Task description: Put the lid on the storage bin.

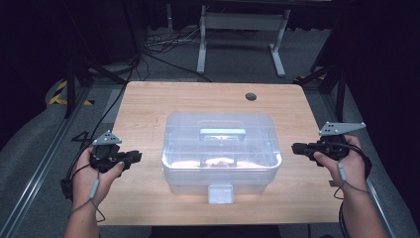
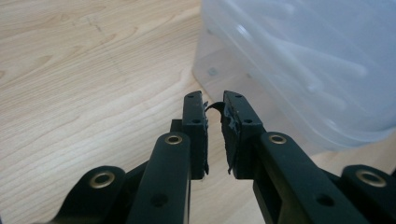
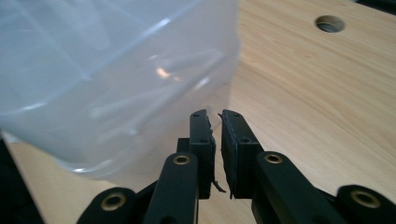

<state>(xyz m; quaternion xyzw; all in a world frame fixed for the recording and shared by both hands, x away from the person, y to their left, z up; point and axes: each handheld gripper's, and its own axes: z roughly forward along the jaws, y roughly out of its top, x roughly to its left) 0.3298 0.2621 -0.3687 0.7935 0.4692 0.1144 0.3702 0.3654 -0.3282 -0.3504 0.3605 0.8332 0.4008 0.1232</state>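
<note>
Beside the clear lidded box (image 1: 221,153) | left claw (image 1: 134,157) nearly closed, empty | right claw (image 1: 296,148) nearly closed, empty

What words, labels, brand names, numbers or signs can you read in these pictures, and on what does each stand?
None: the clear plastic box, its front latch, the wooden table and both hand-held grippers carry no readable text.
The yellow-black floor tape is a stripe pattern, not writing.

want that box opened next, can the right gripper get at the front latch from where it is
Probably yes. The right gripper sits beside the box's right end, apart from it, and the front latch faces the person with bare table before it. It must swing round the corner first.
</note>
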